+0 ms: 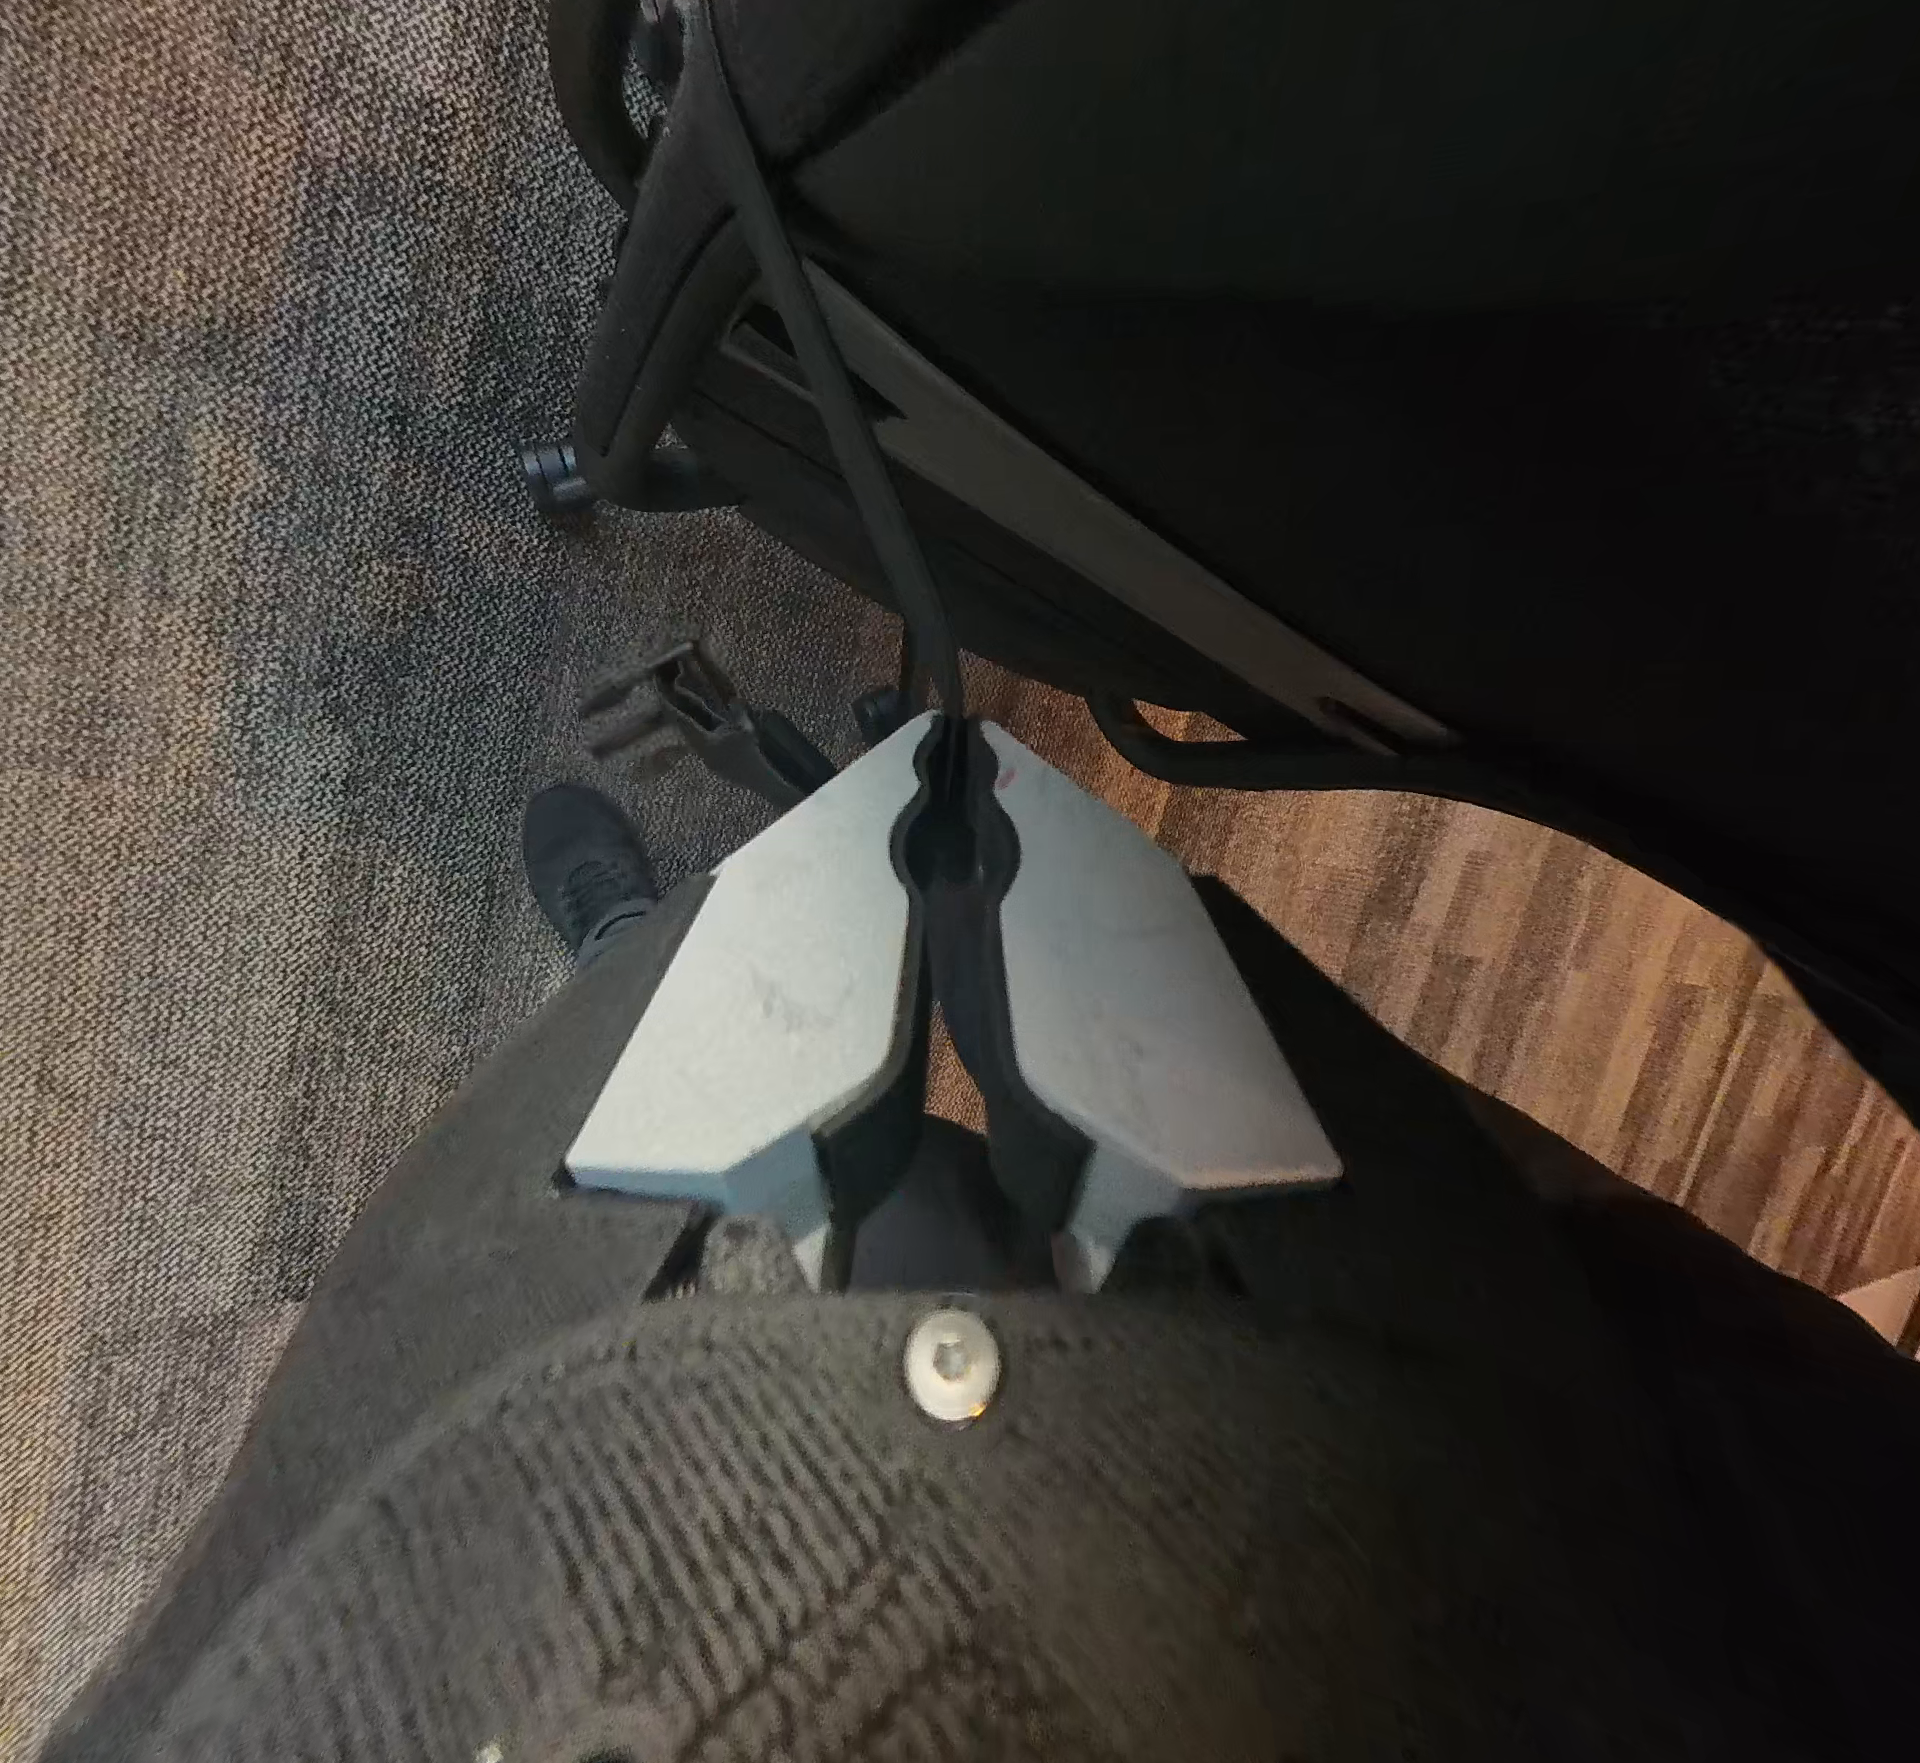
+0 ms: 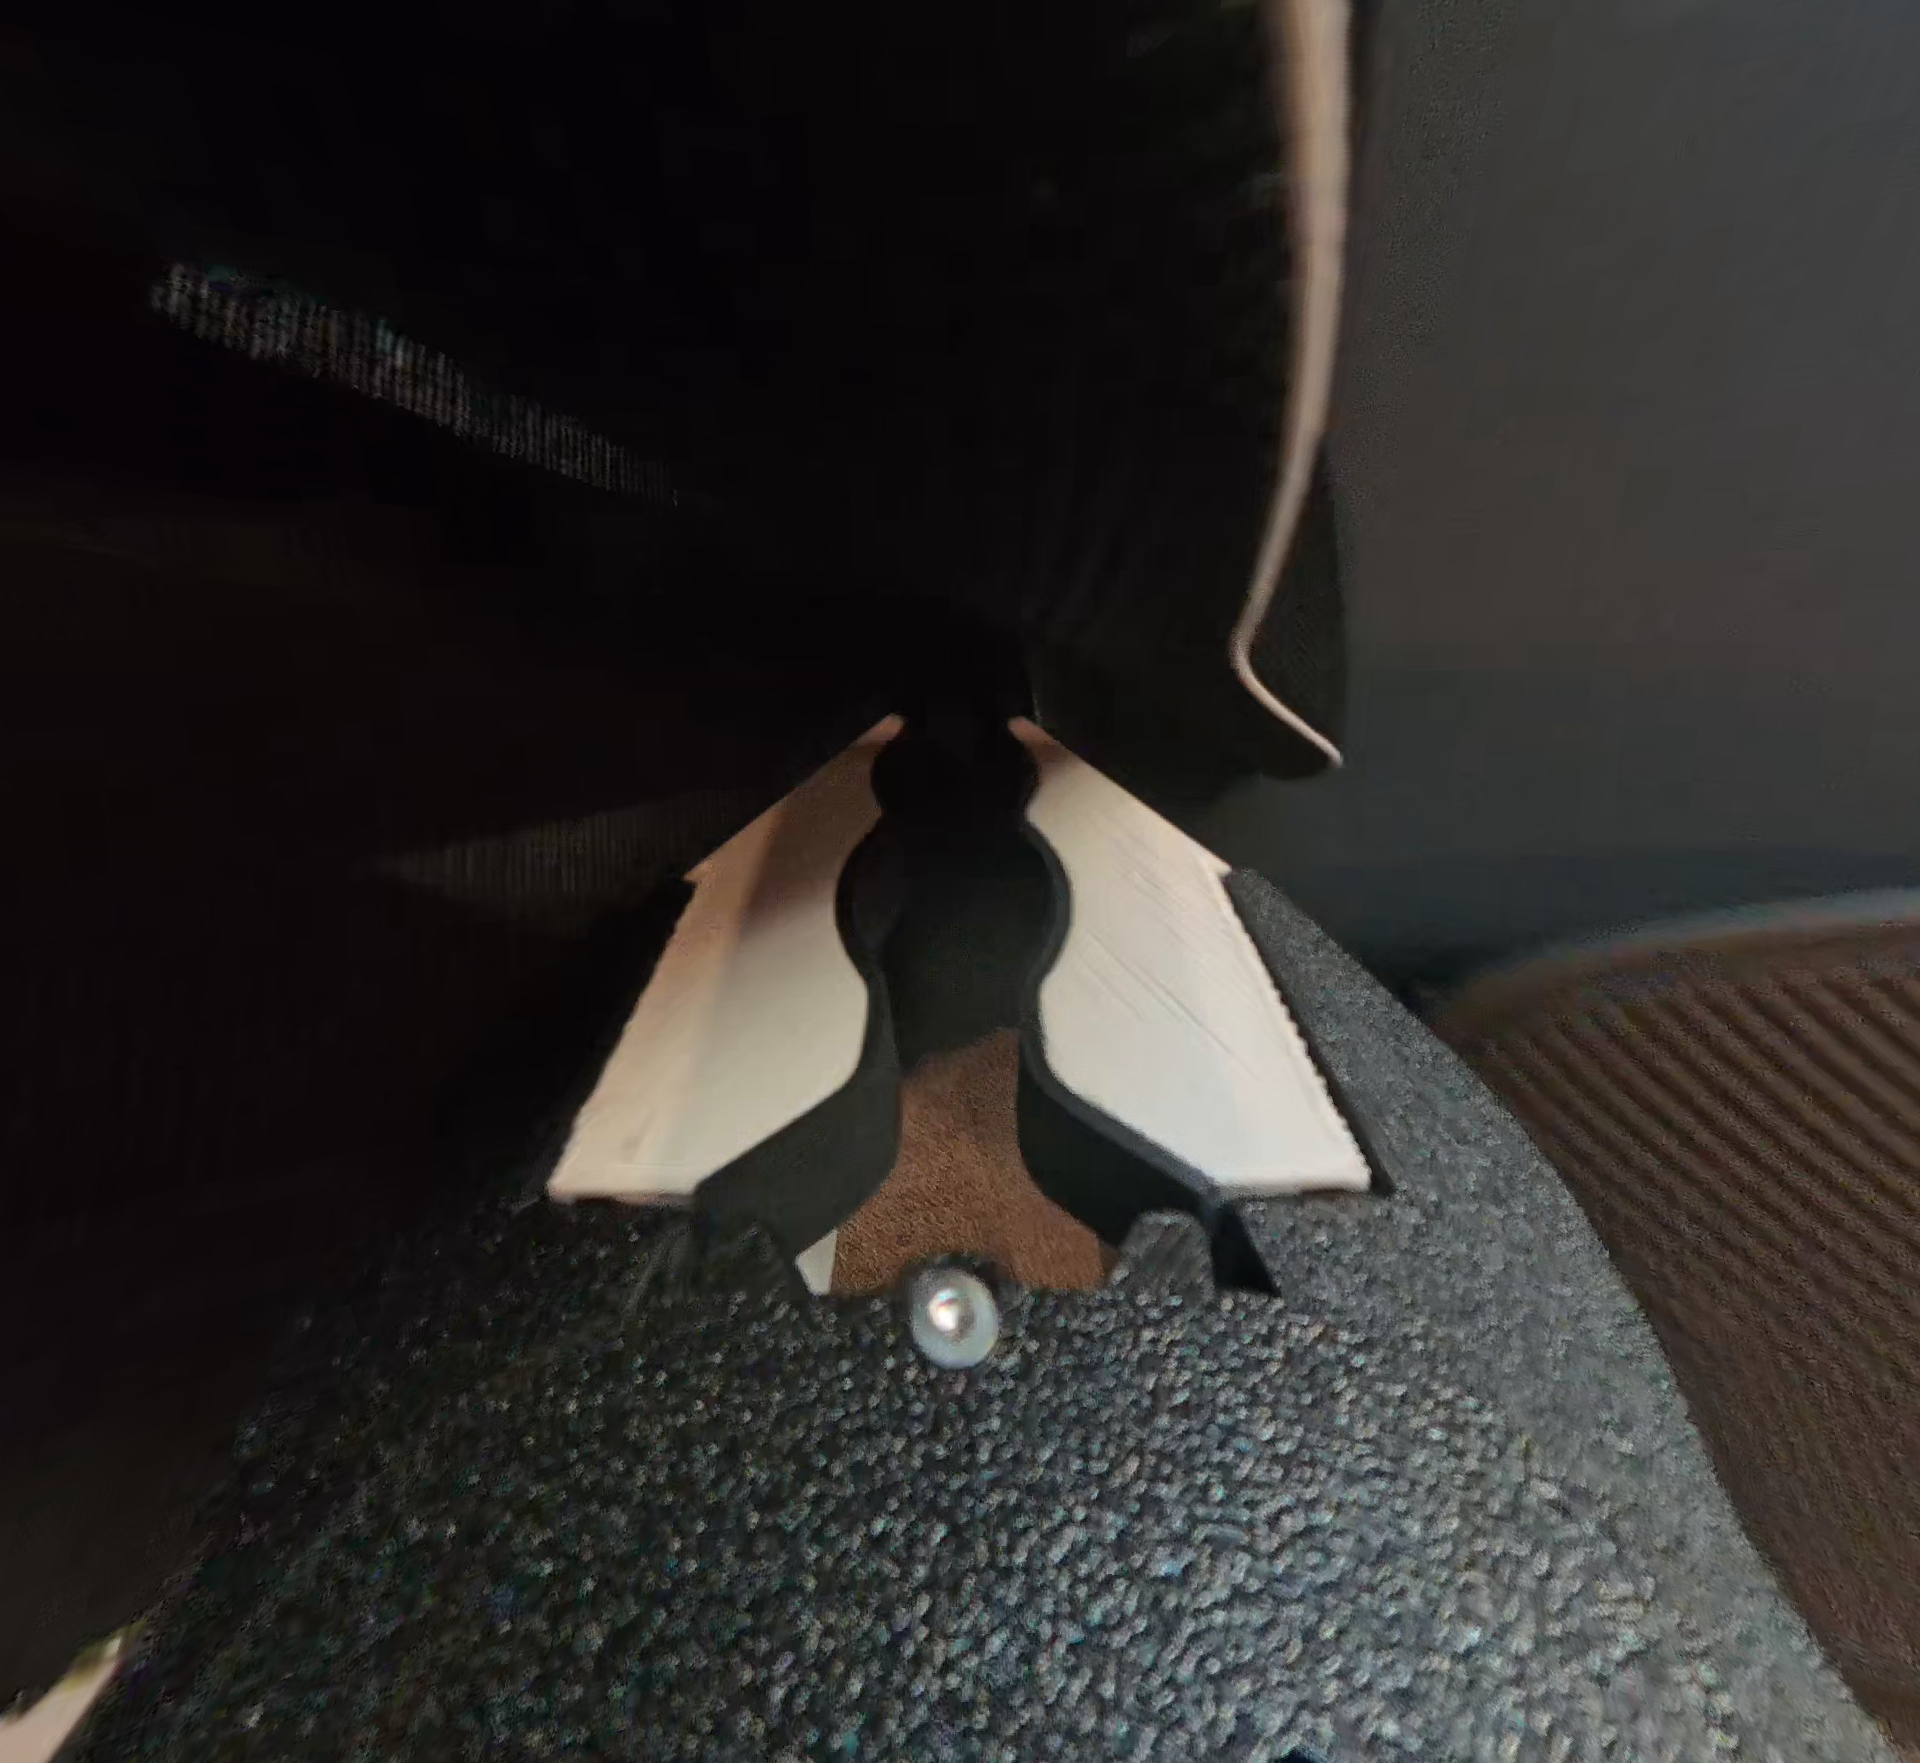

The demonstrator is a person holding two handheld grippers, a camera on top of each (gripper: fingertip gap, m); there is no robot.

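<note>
Black strap (image 1: 831,383) pinched in closed left tongs (image 1: 954,737); right tongs (image 2: 954,726) nipping dim black fabric (image 2: 623,363).

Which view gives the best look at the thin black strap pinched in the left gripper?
The left wrist view: the black strap runs from the dark bag down into the left gripper, its jaws closed on it. The right wrist view shows only dark fabric at the right gripper, no strap discernible.

Speckled grey carpet (image 1: 208,466) fills the left of the frame, meeting warm brown wood-pattern flooring (image 1: 1455,934) at lower right. A black wheeled chair base (image 1: 623,342) stands upper centre. Lighting is dim.
</note>
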